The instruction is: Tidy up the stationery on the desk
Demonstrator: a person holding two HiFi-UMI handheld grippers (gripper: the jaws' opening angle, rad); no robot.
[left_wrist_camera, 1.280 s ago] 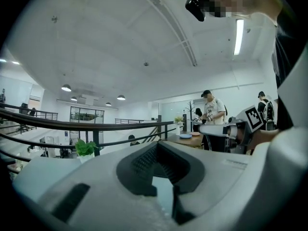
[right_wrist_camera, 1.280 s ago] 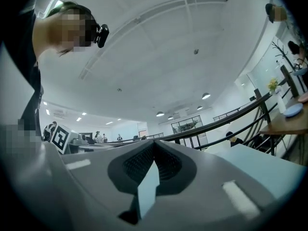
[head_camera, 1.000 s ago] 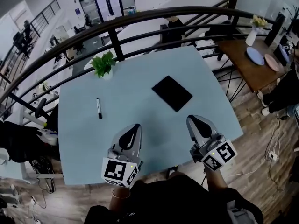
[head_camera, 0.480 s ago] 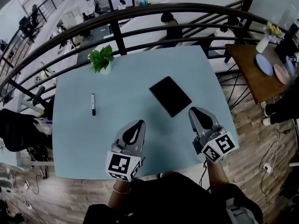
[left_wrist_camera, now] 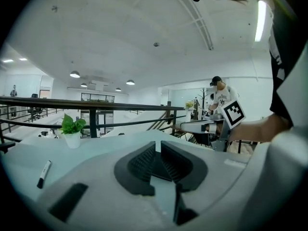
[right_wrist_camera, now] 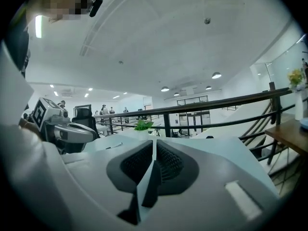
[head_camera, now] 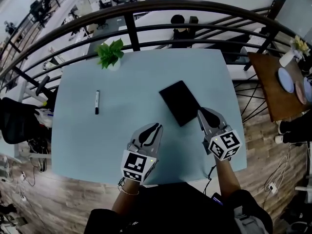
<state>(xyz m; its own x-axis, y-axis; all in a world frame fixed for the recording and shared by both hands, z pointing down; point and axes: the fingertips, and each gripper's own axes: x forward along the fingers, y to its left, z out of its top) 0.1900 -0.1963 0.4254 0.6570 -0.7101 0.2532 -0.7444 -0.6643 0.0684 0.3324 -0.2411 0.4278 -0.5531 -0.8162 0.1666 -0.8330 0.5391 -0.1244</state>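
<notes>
Grippers side by side above the near half of the pale blue desk [head_camera: 78, 145], both pointing away from the person. Left gripper [head_camera: 155, 127]: jaws just opened to a narrow slit, nothing between them, only bare desktop ahead. Right gripper [head_camera: 201, 112]: jaws likewise just parted by a thin crack, empty, tips right at the near right edge of the black notebook [head_camera: 178, 101] — contact not discernible. Notebook flat and askew, right of the desk's middle. Further left, well apart from both grippers, a black marker [head_camera: 97, 102] lying flat, lengthwise away from the person. Near the far left corner, a small potted plant [head_camera: 110, 55]. Beyond the desk, a dark curved railing [head_camera: 204, 6].
</notes>
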